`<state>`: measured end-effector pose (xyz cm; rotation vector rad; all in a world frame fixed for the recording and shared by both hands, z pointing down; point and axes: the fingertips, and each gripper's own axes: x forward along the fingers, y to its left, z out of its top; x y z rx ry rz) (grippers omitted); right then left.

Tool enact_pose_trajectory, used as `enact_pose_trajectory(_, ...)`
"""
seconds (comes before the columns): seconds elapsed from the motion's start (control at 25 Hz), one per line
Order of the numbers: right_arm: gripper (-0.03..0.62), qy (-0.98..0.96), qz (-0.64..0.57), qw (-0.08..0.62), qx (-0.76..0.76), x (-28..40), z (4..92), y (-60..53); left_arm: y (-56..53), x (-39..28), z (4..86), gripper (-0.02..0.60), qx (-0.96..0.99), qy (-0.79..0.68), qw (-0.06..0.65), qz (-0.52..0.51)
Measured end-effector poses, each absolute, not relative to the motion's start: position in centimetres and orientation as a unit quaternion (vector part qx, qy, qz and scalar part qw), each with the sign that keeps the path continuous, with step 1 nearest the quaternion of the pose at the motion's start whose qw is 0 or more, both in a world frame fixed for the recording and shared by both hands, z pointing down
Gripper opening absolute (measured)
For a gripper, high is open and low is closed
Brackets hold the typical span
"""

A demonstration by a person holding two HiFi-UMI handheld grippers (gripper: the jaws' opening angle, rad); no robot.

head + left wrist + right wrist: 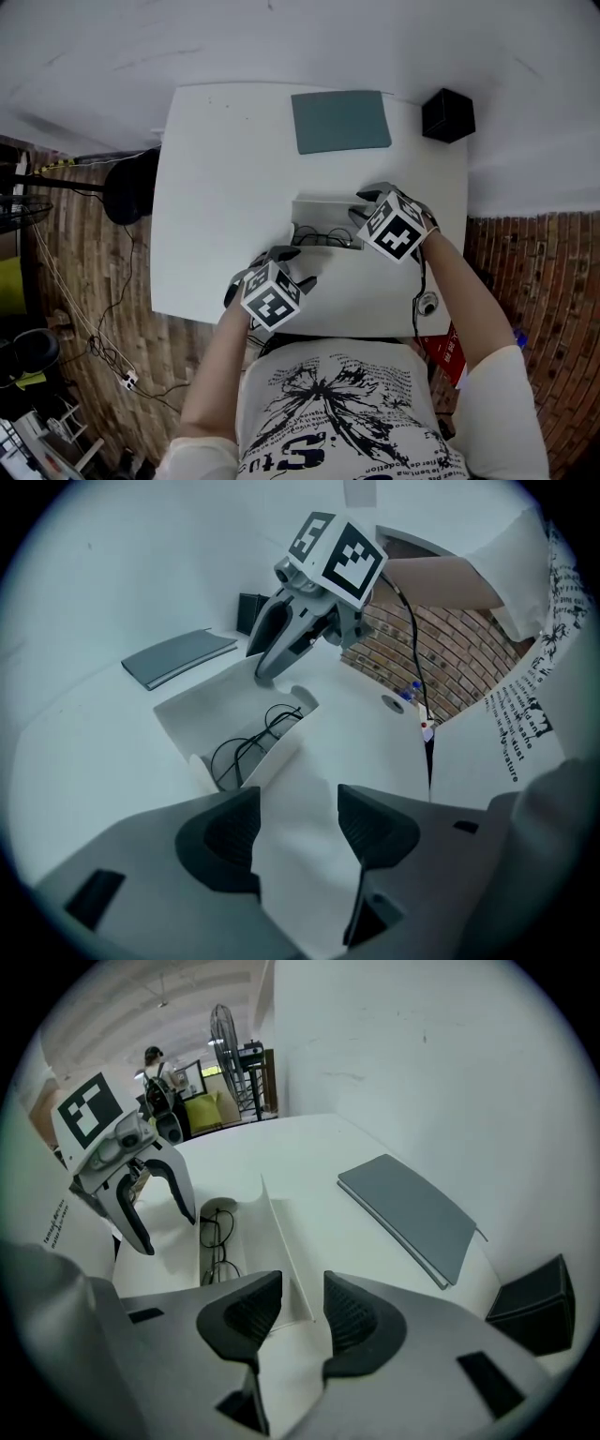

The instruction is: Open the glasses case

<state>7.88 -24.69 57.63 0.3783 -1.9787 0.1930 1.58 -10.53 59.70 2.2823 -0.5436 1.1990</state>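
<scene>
The fingers (234, 829) of my left gripper (298, 817) stand well apart and hold nothing. Through their gap I see only white surface just short of the near wall of the white card glasses case (274, 757). I cannot tell whether that white is the white counter (211, 187) or a flap of the case.

The fingers of my right gripper (302, 1309) are drawn narrow, with a slim gap between the ribbed black pads (246, 1312). The near end of the case's raised lid runs straight into that gap, but I cannot tell whether the pads press on it. The case lies open between my two grippers. The black wire-rimmed glasses (217, 1241) are in its trough, just left of my right fingers and just beyond my left ones.

The left gripper view alone shows my right fingers from the front, their tips at the lid's top edge. The right gripper view alone shows my left fingers spread over the far end of the case, with a standing fan (222, 1040) and a person far behind them. It also puts the flat grey pad (412, 1213) beyond and to the right of my right fingers, and the small black cube-shaped box (534, 1309) further right. Only the head view takes in the whole counter and the brick-patterned floor (534, 272) around it.
</scene>
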Motion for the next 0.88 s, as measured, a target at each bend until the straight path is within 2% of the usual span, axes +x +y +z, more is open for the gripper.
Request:
enact_pose_trajectory(0.28,0.167,-0.842,0.077,0.499,0.19,8.3,54.2,-22.8,-9.5,1.9,58.3,0.261,0.84,-0.193,0.244,0.444)
enact_pose_trajectory(0.44,0.104,-0.85,0.078,0.468,0.23,8.4,51.1,-21.9,-9.6,1.4,56.8,0.177,0.834,-0.217,0.232,0.451)
enact_pose_trajectory(0.56,0.015,-0.854,0.095,0.425,0.284,8.9,48.4,-21.5,-10.1,1.0,55.2,0.091,0.829,-0.251,0.233,0.442)
enact_pose_trajectory(0.6,0.015,-0.855,0.097,0.41,0.302,9.2,47.5,-21.5,-10.5,0.8,54.6,0.039,0.828,-0.268,0.231,0.436)
enact_pose_trajectory(0.64,0.015,-0.856,0.094,0.396,0.319,9.5,46.7,-21.5,-11.1,0.6,53.9,0.014,0.827,-0.282,0.226,0.43)
enact_pose_trajectory(0.88,0.015,-0.868,0.075,0.301,0.387,11.1,41.3,-19.9,-12.2,-0.2,48.9,0.014,0.844,-0.332,0.193,0.374)
